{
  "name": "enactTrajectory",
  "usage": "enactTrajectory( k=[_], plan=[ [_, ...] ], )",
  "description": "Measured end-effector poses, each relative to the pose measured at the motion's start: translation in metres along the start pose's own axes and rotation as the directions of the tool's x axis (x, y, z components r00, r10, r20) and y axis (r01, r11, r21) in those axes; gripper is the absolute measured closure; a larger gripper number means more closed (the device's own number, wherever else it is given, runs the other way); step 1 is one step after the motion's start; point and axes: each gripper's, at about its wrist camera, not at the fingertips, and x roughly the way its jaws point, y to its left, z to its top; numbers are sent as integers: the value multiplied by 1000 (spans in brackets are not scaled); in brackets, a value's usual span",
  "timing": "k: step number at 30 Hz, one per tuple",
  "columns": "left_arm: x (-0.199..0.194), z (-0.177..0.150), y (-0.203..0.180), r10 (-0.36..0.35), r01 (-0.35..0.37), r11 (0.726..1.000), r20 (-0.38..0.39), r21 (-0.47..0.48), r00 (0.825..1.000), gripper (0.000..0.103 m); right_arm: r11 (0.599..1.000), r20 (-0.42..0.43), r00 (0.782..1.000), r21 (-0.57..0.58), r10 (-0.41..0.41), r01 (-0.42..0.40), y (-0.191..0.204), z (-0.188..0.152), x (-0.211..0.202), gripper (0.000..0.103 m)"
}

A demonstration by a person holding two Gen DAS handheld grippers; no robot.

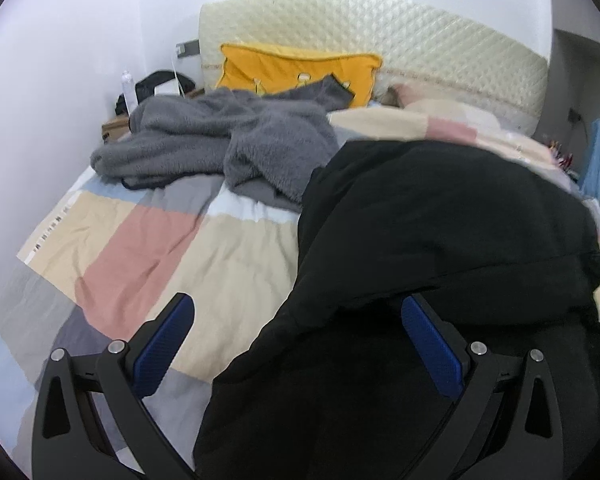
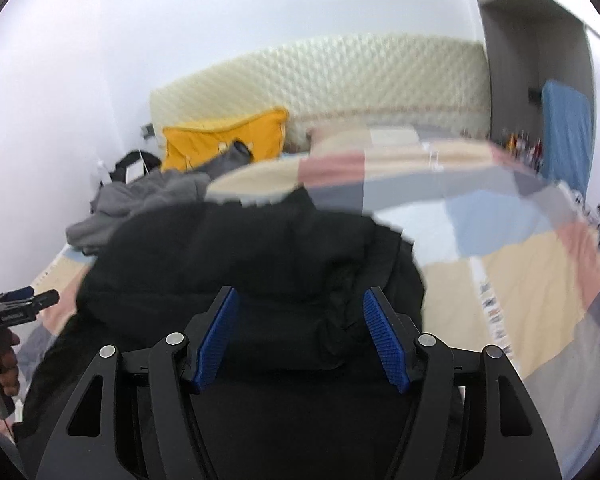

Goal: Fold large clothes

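A black garment lies heaped on the bed's patchwork cover, toward the near edge, its bulk folded over on itself; in the right wrist view the same dark mass fills the lower middle of the frame. The left gripper hangs over the garment's left border with its jaws wide apart; its blue pads press on nothing, one above the bare cover, the other above black cloth. The right gripper stands above the garment with its jaws parted; black fabric shows between them, yet the pads do not appear to clamp it, though motion blur softens the view. Farther up the bed a grey fleece garment sprawls in a crumpled pile, just beside the black one; behind it a yellow pillow leans against the quilted cream headboard. At the left edge of the right wrist view, a hand holds the other gripper's handle.
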Motion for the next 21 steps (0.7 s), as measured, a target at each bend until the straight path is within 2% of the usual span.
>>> enactTrajectory(
  k=[5, 11, 17, 21],
  plan=[
    [-54, 18, 1, -34, 34, 999, 39, -2, 999, 0, 1000, 66, 998, -14, 12, -11, 15, 24, -55, 39],
    [-151, 63, 13, -97, 100, 995, 115, -20, 989, 0, 998, 145, 989, -51, 33, -26, 40, 53, -128, 39],
    [-247, 89, 26, -88, 86, 996, 203, 19, 975, 0, 997, 228, 973, -73, 48, -33, 59, 77, -211, 39],
    [-298, 94, 41, -89, 88, 996, 231, 17, 969, 0, 997, 246, 968, -71, 52, -36, 65, 83, -256, 37]
  ],
)
